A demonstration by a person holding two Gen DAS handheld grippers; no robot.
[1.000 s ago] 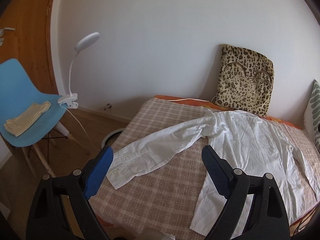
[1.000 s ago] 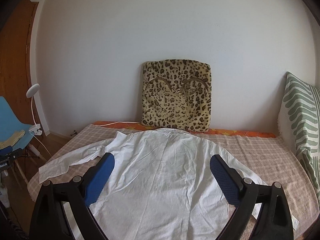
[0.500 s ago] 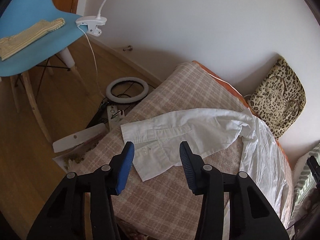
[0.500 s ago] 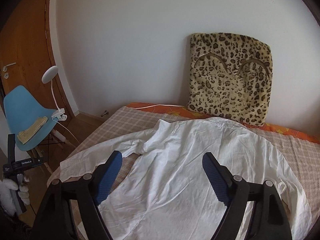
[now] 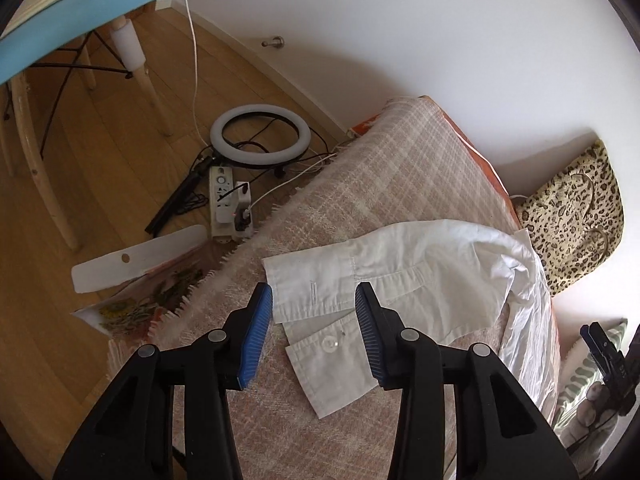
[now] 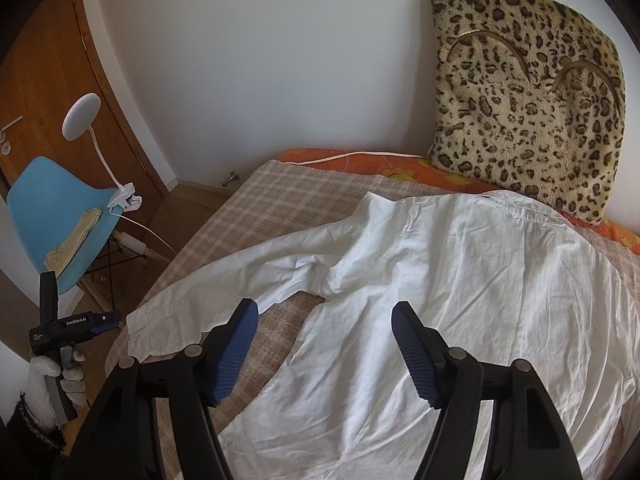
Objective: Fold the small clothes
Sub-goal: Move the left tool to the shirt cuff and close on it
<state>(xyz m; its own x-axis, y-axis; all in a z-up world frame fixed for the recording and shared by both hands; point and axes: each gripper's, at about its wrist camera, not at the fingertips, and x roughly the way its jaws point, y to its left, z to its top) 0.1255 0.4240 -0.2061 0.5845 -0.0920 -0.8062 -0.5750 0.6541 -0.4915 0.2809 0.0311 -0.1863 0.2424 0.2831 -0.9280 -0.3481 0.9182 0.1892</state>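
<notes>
1. Since the earlier frames, the left wrist view has tipped down from the wall and the whole shirt to the sleeve end near the edge of the bed, and the jaws of the left tool (image 5: 310, 326) have been closing. Now they stand narrow, one blue pad on each side of the cuff (image 5: 320, 300), but they do not press it; nothing is held.
2. In the same view the white shirt (image 5: 460, 264) lies on the checked blanket (image 5: 380, 168) of the bed. The sleeve reaches toward the fringe at the blanket's edge, and past this edge is the wooden floor with a ring light (image 5: 260, 136) and a power strip (image 5: 230, 204). I judge the step in hand is the first sleeve fold: the next move calls for a lower reach and a firm pinch on the cuff, then a carry inward over the shirt body.
3. In the right wrist view the right tool (image 6: 324, 356) has also been closing its jaws, yet they are still rather wide and empty, above the side of the white shirt (image 6: 480, 280) below the armpit. The shirt lies spread flat, its collar at the leopard cushion (image 6: 528, 92).
4. Room for moving is good over the shirt body. At the left, the gloved hand (image 6: 52, 380) with the left tool is beyond the bed's edge, near the blue chair (image 6: 48, 208), so the cuff could slip off the bed if pulled outward.
</notes>
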